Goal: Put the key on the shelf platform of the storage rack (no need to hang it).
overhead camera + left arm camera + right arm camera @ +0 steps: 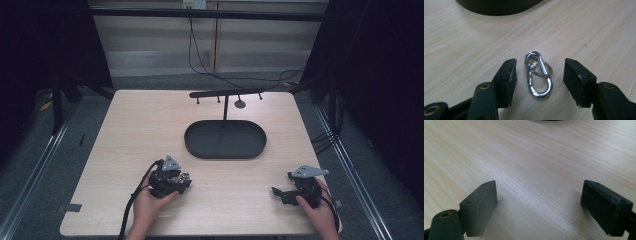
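Observation:
A shiny metal carabiner [539, 75] with a key ring through its top lies flat on the wooden table [125, 135]; the high view shows it as a small silver glint [185, 176]. My left gripper [539, 81] straddles it, a pad on each side with a gap to the metal, so it stands open. In the high view the left gripper [183, 181] sits at the front left of the table, held by a hand. My right gripper [276, 193] rests at the front right, and in its own view the right gripper [539, 205] is open over bare wood.
A black oval tray [225, 139] sits mid-table, its rim also in the left gripper view [499, 7]. Behind it a black stand with a crossbar [227, 93] carries several pegs. Cables hang at the back. Table edges lie close to both hands.

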Available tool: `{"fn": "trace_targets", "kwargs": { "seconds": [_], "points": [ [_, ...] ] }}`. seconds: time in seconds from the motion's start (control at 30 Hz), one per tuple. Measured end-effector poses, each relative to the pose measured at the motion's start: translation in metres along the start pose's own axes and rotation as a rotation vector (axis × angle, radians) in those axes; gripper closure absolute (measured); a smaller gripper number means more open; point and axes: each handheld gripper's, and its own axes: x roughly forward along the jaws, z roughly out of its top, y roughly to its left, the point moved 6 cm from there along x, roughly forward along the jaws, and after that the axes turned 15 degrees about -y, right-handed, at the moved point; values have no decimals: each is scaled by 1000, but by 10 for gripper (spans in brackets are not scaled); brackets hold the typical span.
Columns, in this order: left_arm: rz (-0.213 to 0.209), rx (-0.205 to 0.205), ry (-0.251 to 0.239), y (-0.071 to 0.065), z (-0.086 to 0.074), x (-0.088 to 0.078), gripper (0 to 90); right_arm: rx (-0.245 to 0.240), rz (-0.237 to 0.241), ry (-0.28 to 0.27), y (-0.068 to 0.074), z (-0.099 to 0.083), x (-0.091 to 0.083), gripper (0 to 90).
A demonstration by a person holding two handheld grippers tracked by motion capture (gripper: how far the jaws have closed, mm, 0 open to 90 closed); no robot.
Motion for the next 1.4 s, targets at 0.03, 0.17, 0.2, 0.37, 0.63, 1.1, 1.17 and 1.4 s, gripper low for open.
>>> {"fn": "trace_targets", "kwargs": {
  "seconds": [0.03,0.17,0.2,0.37,0.63,1.1,1.17,1.4],
  "points": [
    [3,-4,-1,0,-1,1,455,0,1,0,0,0,0,133],
    [14,7,-3,1,-1,1,486,0,0,0,0,0,0,133],
    [14,7,-3,1,-1,1,500,0,0,0,0,0,0,133],
    [29,40,4,-1,-1,0,552,0,1,0,0,0,0,133],
    [1,53,5,-4,-1,0,668,0,1,0,0,0,0,133],
    [-21,48,13,-4,9,-4,672,2,1,1,0,0,0,133],
    [-15,33,7,-4,11,-5,672,0,0,0,0,0,0,133],
    [-27,17,1,-1,17,-10,672,1,0,1,0,0,0,133]
  ]
}}
